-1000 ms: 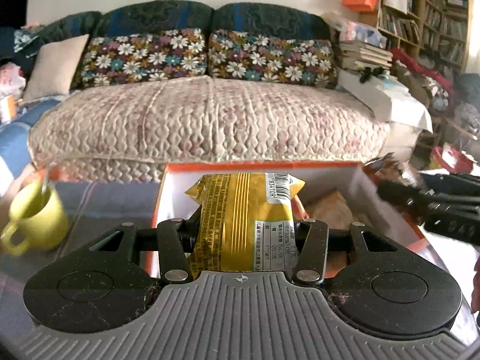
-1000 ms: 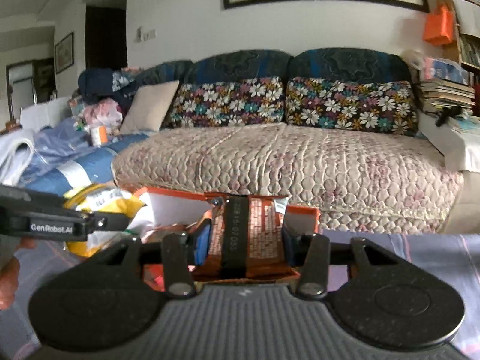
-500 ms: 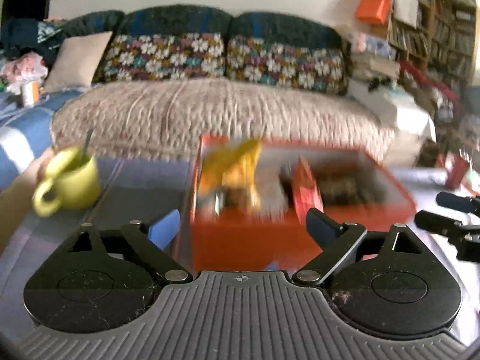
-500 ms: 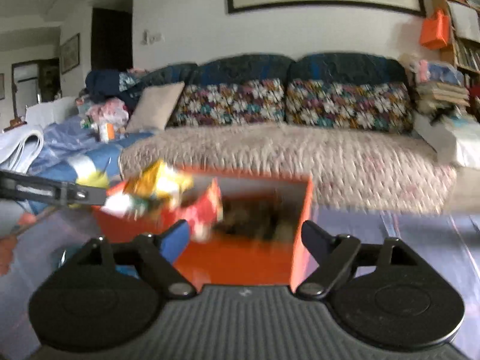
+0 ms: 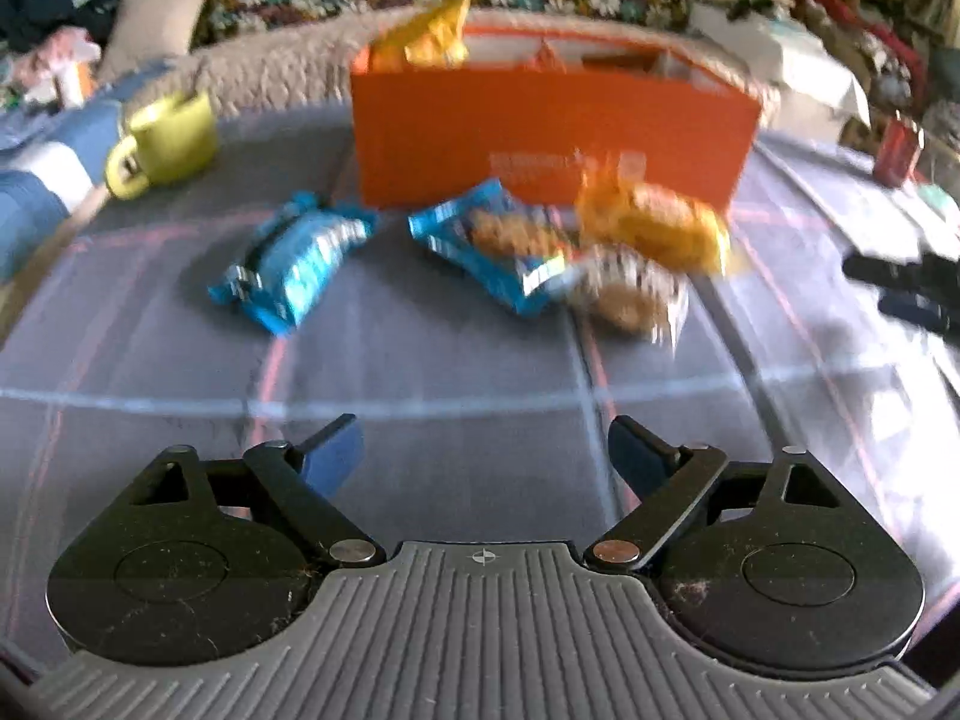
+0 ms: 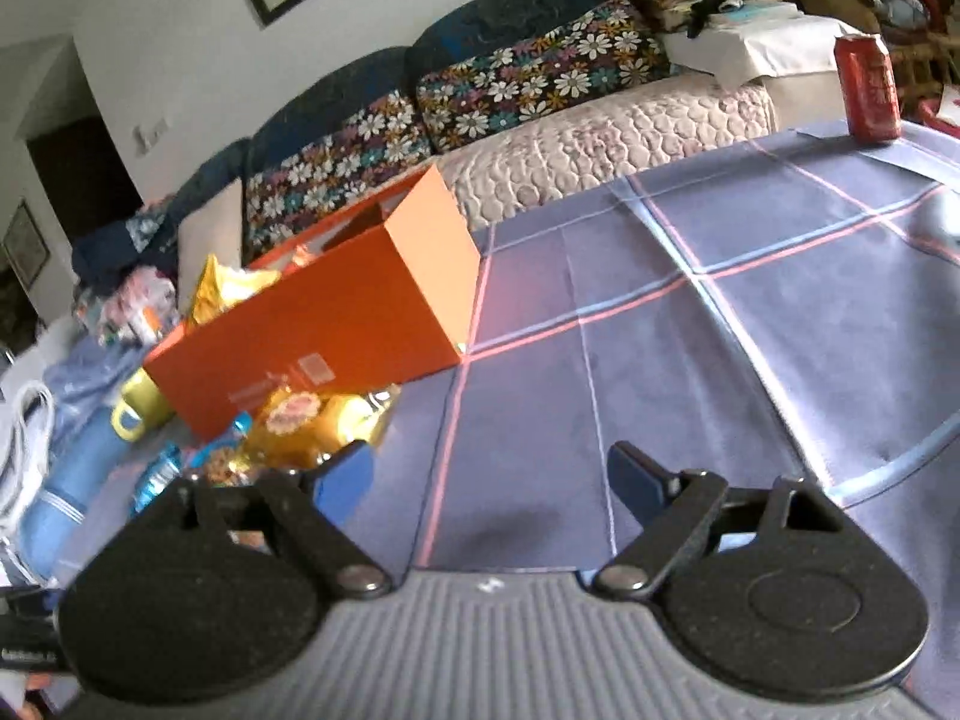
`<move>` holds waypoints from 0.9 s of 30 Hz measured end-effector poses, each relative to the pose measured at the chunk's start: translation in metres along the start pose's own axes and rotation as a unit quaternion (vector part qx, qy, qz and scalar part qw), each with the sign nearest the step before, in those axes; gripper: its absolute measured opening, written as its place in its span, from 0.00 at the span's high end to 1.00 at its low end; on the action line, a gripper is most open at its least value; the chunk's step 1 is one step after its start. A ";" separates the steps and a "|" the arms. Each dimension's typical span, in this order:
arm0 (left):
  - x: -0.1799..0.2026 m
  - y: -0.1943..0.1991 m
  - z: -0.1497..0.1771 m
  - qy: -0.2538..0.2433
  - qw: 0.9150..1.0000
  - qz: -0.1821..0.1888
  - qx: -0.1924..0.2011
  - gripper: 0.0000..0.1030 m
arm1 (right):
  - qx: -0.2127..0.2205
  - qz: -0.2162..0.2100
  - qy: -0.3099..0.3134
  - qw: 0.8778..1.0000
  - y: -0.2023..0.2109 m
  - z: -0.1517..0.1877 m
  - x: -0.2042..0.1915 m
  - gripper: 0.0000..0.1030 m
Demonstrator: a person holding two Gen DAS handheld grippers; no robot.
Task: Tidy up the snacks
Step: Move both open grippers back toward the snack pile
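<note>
An orange box (image 5: 552, 138) stands on the table with a yellow snack packet (image 5: 429, 36) sticking out at its left end; the box also shows in the right wrist view (image 6: 312, 336). In front of it lie two blue packets (image 5: 288, 264) (image 5: 498, 240), a yellow packet (image 5: 654, 222) and a clear pastry packet (image 5: 630, 294). My left gripper (image 5: 480, 456) is open and empty, well short of them. My right gripper (image 6: 489, 477) is open and empty, to the right of the yellow packets (image 6: 312, 426).
A yellow-green mug (image 5: 165, 141) stands left of the box. A red can (image 6: 868, 87) stands at the table's far right edge. The checked blue tablecloth (image 6: 690, 330) covers the table. A sofa with floral cushions (image 6: 528, 78) is behind.
Both grippers let go of their snack packets into the box, opened and pulled back. The loose packets in front of the box have come into view.
</note>
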State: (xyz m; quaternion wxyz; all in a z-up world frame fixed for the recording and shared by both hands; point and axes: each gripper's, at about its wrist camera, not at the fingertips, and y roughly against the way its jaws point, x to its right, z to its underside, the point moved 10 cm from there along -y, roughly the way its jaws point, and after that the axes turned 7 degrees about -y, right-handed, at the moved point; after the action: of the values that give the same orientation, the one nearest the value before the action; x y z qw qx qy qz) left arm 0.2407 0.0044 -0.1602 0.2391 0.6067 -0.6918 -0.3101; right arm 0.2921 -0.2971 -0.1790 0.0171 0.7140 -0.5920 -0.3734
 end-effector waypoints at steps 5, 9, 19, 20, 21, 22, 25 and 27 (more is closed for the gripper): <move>-0.021 -0.001 -0.041 -0.037 0.996 -0.068 0.041 0.38 | 0.000 -0.015 0.001 1.000 0.000 -0.008 -0.008 0.15; -0.064 -0.030 -0.068 -0.096 0.985 -0.139 0.041 0.35 | 0.000 -0.017 0.002 1.000 0.000 -0.008 -0.009 0.15; -0.123 -0.100 -0.064 -0.113 0.989 -0.096 -0.023 0.97 | -0.026 0.000 0.022 0.999 -0.018 0.003 -0.011 0.14; -0.122 -0.093 -0.060 -0.099 0.991 -0.088 -0.014 0.98 | -0.032 0.003 0.029 0.999 -0.021 0.007 -0.013 0.14; -0.118 -0.087 -0.054 -0.093 0.992 -0.080 -0.009 0.98 | -0.035 0.004 0.036 0.999 -0.024 0.009 -0.015 0.14; -0.113 -0.081 -0.048 -0.090 0.993 -0.076 -0.006 0.98 | -0.038 0.003 0.047 0.998 -0.025 0.012 -0.019 0.14; -0.092 -0.055 -0.025 -0.081 0.995 -0.063 0.001 0.98 | -0.048 -0.029 0.073 0.996 -0.028 0.021 -0.039 0.14; -0.077 -0.041 -0.008 -0.077 0.996 -0.053 0.002 0.97 | -0.070 -0.056 0.097 0.991 -0.032 0.029 -0.060 0.14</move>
State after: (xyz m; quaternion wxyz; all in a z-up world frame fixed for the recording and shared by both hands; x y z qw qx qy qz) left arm 0.2859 0.0767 -0.1807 0.1673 0.6172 -0.6757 -0.3668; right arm 0.3017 -0.2239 -0.1845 0.1030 0.7761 -0.5189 -0.3434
